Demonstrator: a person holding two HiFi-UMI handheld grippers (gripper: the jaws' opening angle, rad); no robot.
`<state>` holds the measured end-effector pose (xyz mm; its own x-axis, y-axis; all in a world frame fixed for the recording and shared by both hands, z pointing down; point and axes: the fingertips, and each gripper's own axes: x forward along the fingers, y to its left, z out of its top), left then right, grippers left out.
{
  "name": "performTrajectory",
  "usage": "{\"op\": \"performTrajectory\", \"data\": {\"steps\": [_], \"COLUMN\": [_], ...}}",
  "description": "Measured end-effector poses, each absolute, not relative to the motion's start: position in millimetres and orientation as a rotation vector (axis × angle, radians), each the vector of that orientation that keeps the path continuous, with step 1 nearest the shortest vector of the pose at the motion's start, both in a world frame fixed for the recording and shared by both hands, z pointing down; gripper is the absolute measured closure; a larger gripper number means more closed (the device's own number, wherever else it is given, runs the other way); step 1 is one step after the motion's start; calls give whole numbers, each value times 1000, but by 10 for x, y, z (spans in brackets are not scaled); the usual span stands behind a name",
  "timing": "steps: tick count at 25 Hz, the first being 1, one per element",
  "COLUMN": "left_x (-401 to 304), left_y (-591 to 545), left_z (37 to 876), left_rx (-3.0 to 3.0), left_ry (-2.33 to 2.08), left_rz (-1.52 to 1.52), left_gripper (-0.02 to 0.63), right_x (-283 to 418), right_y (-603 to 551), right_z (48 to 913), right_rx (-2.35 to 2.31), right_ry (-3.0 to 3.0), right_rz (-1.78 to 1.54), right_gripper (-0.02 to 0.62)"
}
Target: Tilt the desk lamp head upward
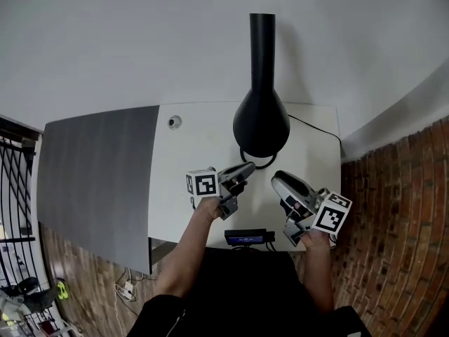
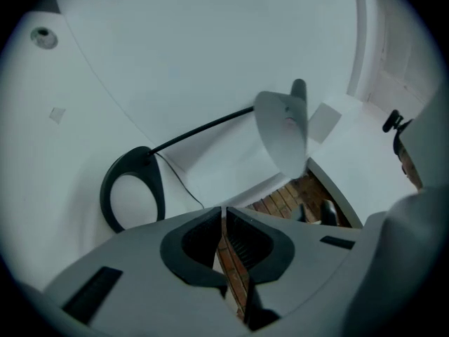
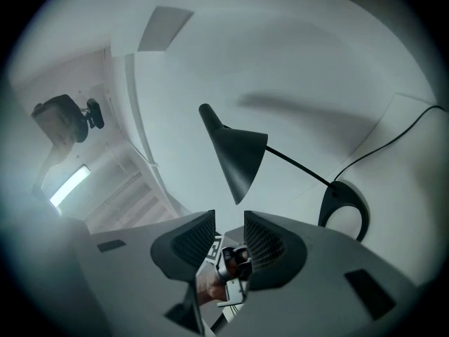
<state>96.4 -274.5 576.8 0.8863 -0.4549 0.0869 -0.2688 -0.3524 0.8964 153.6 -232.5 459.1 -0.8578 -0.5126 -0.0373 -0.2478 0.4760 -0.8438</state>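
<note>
A black desk lamp stands on the white desk [image 1: 189, 209]. Its cone head [image 1: 261, 121] hangs above the ring base [image 1: 257, 163] and faces down. My left gripper [image 1: 245, 170] sits just left of the base with its jaws shut and nothing between them. My right gripper [image 1: 278, 181] is just right of the base, open and empty. In the left gripper view [image 2: 224, 234] the ring base [image 2: 130, 188] lies ahead to the left and the pale inside of the head [image 2: 280, 128] is above. The right gripper view [image 3: 228, 241] shows the head [image 3: 238, 156] straight ahead on its thin rod, apart from the jaws.
The lamp's cable [image 1: 317, 128] runs off to the desk's back right. A round grommet [image 1: 175, 122] sits at the back left. A small black device [image 1: 245, 238] lies at the front edge. A dark grey panel [image 1: 98, 181] adjoins on the left, a brick wall [image 1: 400, 209] on the right.
</note>
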Motion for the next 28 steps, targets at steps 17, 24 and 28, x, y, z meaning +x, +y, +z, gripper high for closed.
{"op": "performTrajectory", "data": {"steps": [17,24,28], "left_x": [881,901,895], "left_y": [-3149,-3147,-3139], "left_z": [7077,7073,7076], "left_rx": [1536,1547,1555], "left_ry": [-596,-602,-620], "left_rz": [-212,-210,-201], "left_gripper": [594,594,594], "right_x": [1210,1140,1076], "right_y": [-2210,-2383,-2499], "right_z": [4736,4803,4840], "right_rx": [-748,-754,-743], "right_ry": [2545,2508,2483], "right_rz": [-1422,-1439,-1440], "right_gripper": [482,482,477]}}
